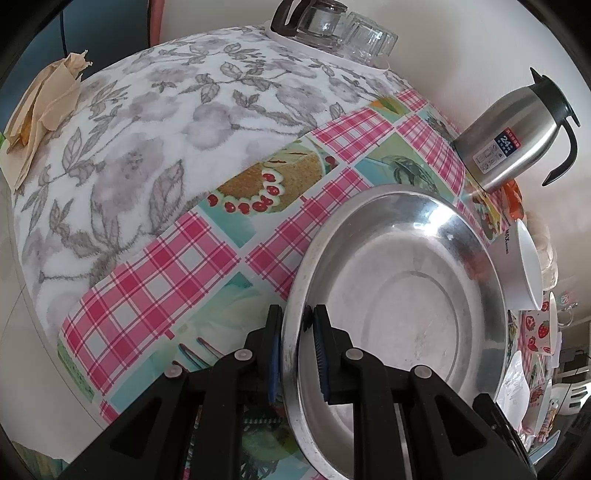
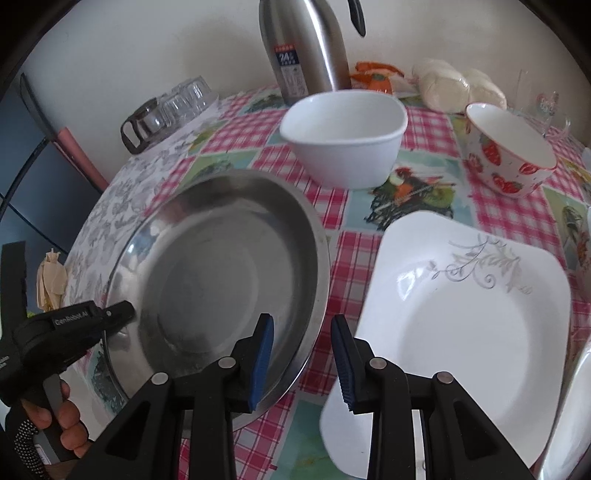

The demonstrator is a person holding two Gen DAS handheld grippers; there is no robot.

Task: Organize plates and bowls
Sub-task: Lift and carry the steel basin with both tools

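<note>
A round steel plate (image 1: 406,295) (image 2: 207,273) lies on the checked tablecloth. My left gripper (image 1: 297,321) is shut on its left rim, one finger inside and one outside; in the right wrist view it (image 2: 123,312) reaches in from the left, held by a hand. My right gripper (image 2: 302,326) straddles the plate's right rim with its jaws apart and the pads off the metal. A white square plate (image 2: 461,332) sits just right of it. Behind stand a white bowl (image 2: 343,147) (image 1: 528,266) and a strawberry-patterned bowl (image 2: 509,162).
A steel thermos jug (image 1: 517,136) (image 2: 306,48) and upturned glasses (image 1: 332,26) (image 2: 173,107) stand by the wall. Crumpled paper (image 1: 40,110) lies on a floral cloth (image 1: 147,129) at the left. Bagged buns (image 2: 454,88) sit at the back; another white plate (image 2: 569,406) is at the right edge.
</note>
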